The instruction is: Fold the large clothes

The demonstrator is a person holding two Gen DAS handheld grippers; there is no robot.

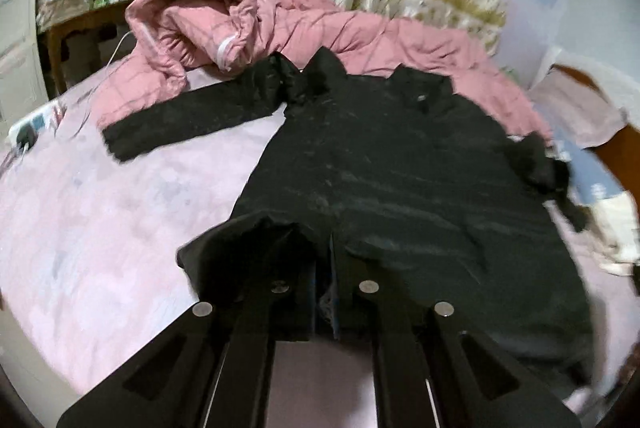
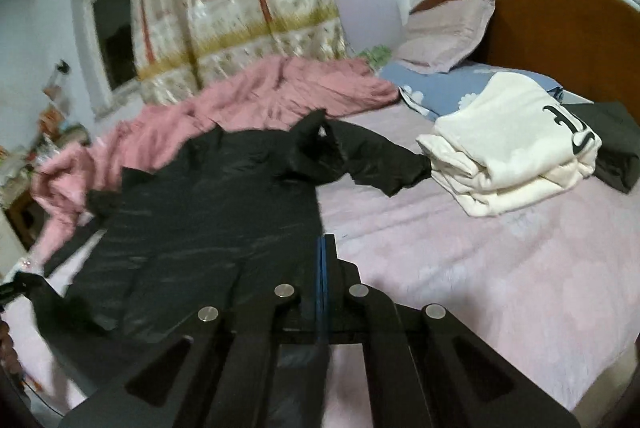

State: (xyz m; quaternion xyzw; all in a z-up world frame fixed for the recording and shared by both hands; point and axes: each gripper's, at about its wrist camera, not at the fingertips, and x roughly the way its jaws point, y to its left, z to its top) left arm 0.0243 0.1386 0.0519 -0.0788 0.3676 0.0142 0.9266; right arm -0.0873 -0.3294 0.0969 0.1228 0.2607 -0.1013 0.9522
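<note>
Both grippers are pinching the near hem of the black coat (image 1: 392, 164): the left gripper (image 1: 332, 260) at one corner, the right gripper (image 2: 323, 256) at the other, fingers clenched on fabric. The coat is lying spread on the pink bed (image 2: 500, 268), sleeves out, so the first fold seems to be starting; next, the hem probably needs carrying evenly toward the collar, short of the pink jacket (image 1: 224, 28) beyond.

Black tool (image 1: 331, 268), seemingly blue-padded fingers (image 2: 322, 268)

We're in a home bedroom — a bed under a pink sheet (image 2: 460, 260), its carved white-and-wood headboard (image 2: 560, 16) behind; pillows (image 2: 444, 36) stacked there; a patterned curtain (image 2: 240, 8) beside a dark window (image 2: 112, 28); a cluttered wooden side table (image 1: 84, 8) — clothes scattered about.
</note>
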